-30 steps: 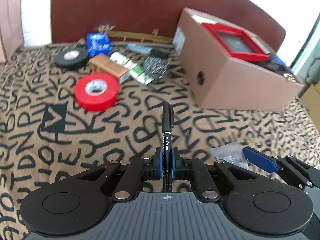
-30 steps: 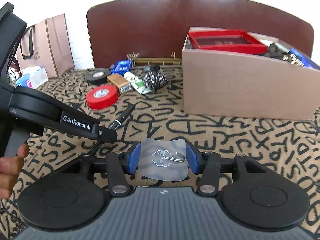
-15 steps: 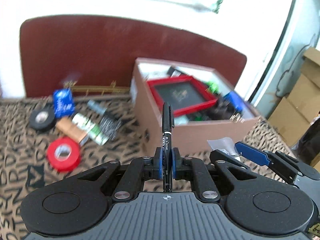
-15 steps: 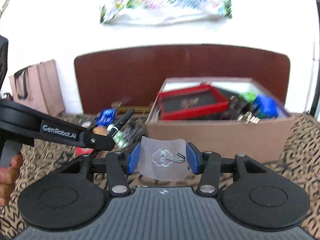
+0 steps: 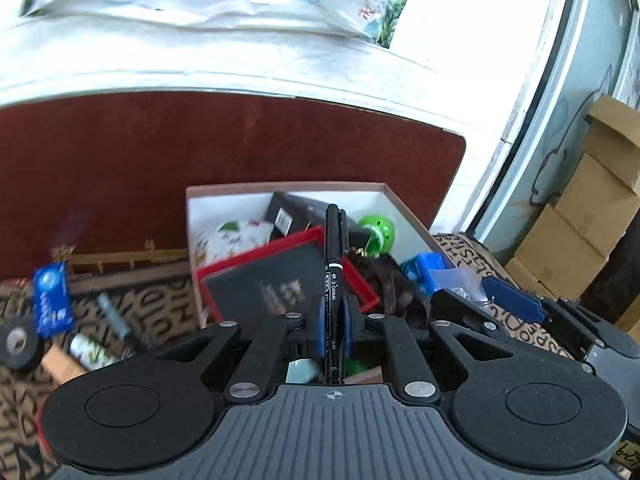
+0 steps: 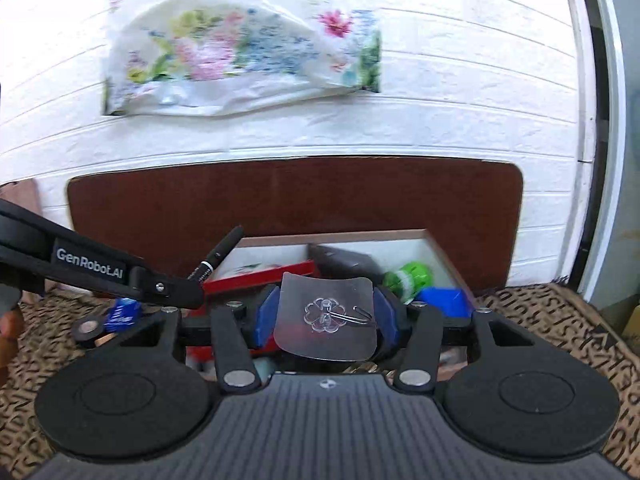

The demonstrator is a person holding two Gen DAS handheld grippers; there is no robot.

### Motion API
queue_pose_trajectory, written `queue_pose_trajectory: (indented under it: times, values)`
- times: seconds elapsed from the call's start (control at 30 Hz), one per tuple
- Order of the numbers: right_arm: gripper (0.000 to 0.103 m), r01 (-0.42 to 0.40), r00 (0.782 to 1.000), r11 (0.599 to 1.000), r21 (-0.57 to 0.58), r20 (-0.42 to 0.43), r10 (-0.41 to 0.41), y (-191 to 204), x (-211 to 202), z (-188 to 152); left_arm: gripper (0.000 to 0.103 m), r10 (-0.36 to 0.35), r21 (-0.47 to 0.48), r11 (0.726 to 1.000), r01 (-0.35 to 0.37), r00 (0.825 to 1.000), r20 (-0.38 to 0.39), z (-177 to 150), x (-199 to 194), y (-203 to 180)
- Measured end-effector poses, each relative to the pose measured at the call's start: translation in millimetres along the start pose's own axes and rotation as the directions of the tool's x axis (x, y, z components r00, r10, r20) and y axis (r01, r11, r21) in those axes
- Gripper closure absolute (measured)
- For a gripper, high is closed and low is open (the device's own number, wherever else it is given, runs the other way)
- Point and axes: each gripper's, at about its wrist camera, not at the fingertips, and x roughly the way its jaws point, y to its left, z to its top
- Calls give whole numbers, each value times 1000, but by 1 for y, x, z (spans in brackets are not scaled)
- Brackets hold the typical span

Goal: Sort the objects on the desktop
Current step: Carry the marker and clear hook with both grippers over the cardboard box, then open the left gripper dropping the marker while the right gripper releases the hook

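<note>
2 grippers | left gripper (image 5: 334,322) jaws clamp slim black marker (image 5: 333,252) | right gripper (image 6: 326,316) jaws pinch clear curved adhesive hook (image 6: 326,316)

My black pen (image 5: 333,264) crosses a red tray (image 5: 288,280); beside it a green ball (image 5: 378,232), over tan black-lettered cloth (image 6: 560,344).

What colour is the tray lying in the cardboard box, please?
Red rim with a dark inside; the tray in the box shows best in the left wrist view.

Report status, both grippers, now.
Left gripper shut on black pen. Right gripper holding clear adhesive hook. Both above the open cardboard box. Nothing blocking.
</note>
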Motion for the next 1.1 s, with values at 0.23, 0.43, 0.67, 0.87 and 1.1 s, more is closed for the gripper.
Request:
queue_pose_trajectory:
  times: [0.23,0.43,0.67,0.87,1.1]
  values:
    - [46,45,999,998,-39,-26,-46,-23,48,15,98,11,-3,1000,-11,999,-40,23,51,5]
    - [45,55,997,996,-69,-45,-58,-29,83,19,98,21,-17,1000,-23,997,-78,27,84,19]
    - [44,54,995,996,-72,-84,-60,-29,113,10,95,9,-18,1000,-11,994,-107,26,100,28]
    - [8,60,995,992,-113,-68,-68,-24,117,7,9,-3,-16,1000,3,1000,-2,25,81,28]
    - [1,82,994,988,-134,-64,-91,-12,98,1,1,-38,-22,999,38,999,2,13,55,28]
